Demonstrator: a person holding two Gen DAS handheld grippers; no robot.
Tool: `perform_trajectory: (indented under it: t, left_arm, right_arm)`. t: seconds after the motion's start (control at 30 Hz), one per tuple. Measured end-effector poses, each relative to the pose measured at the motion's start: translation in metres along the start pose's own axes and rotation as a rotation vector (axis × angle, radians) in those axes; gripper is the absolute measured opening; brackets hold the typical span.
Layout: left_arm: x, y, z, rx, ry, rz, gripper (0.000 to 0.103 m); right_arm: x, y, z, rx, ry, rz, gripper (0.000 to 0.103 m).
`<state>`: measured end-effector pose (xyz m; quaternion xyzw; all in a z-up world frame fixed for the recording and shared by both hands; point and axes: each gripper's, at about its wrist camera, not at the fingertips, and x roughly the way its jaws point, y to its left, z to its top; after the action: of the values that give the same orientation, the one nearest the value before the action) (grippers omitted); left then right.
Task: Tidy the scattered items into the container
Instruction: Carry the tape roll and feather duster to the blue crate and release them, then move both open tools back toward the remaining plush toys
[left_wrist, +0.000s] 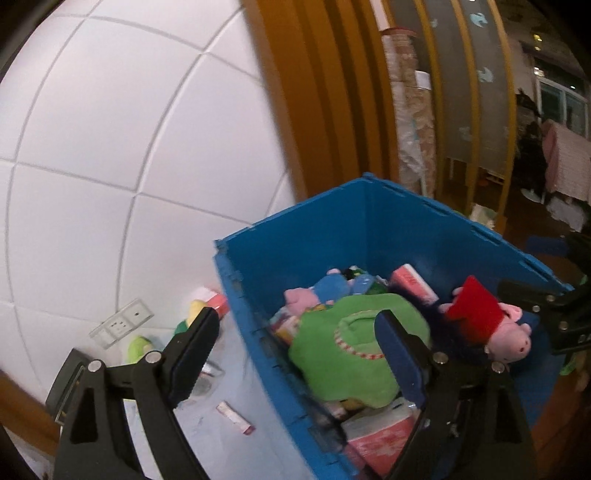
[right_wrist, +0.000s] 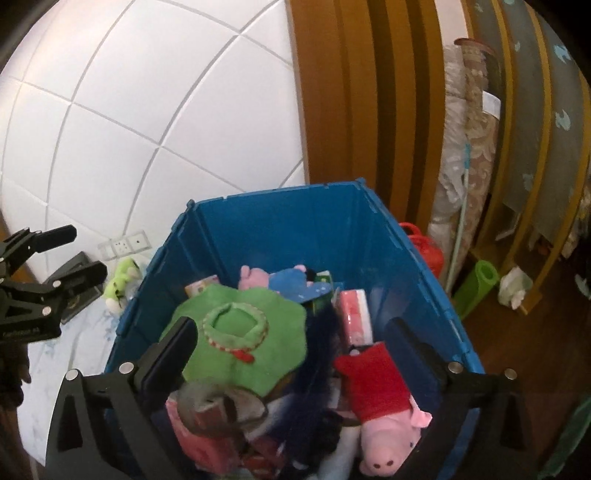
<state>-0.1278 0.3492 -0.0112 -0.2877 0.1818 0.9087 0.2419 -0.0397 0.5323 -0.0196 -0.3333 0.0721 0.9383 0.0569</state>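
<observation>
White padded wall panels (right_wrist: 122, 122) and orange-brown wooden trim (right_wrist: 332, 110) back a pale, faintly printed bed surface (left_wrist: 229, 435) on which a blue plastic crate (right_wrist: 280, 236) stands.

Nearest the right wrist camera, the right hand-held gripper (right_wrist: 291, 354) hangs over the crate with its jaws spread wide and nothing pressed between them. Below it a pink pig plush in a red dress (right_wrist: 380, 406) lies head toward the camera on the heap inside the crate. Just beside it sit a dark blue furry item (right_wrist: 317, 354), a green plush with a red-and-white trimmed ring (right_wrist: 240, 332) and several pink tissue packs (right_wrist: 354, 317). Farther in, against the back wall of the crate, lies a pink pig plush in blue (right_wrist: 280, 280).

From the left wrist view, the left hand-held gripper (left_wrist: 295, 347) straddles the near-left rim of the crate, 1 finger outside and 1 over the green plush, jaws apart and gripping nothing.

Outside the crate, on the bed, a small pink-and-white packet (left_wrist: 236, 422) lies close by, and a yellow-green frog plush (right_wrist: 120, 284) rests farther off by the wall, near a pink pack (left_wrist: 214, 301) and a wall socket (right_wrist: 125, 245). Beyond the crate on the right, a red container (right_wrist: 424, 247) and a rolled green mat (right_wrist: 476, 284) stand on the dark wooden floor (right_wrist: 524, 350).
</observation>
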Motion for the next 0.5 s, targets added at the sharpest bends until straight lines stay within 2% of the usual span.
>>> perform_trajectory:
  t: [0.1,0.3,0.5]
  left_arm:
    - [-0.004,0.021,-0.005,-0.043,0.002,0.010,0.086]
    - [-0.017,0.069,-0.030,-0.119,-0.001,0.083,0.086]
    - [-0.038,0.141,-0.080,-0.231,0.019,0.174,0.086]
  right_arm:
    - [0.000,0.011,0.004,-0.019,-0.005,0.009,0.102]
    - [-0.003,0.046,0.010,-0.063,-0.011,0.034,0.103]
    - [-0.006,0.102,0.011,-0.148,-0.009,0.070,0.103]
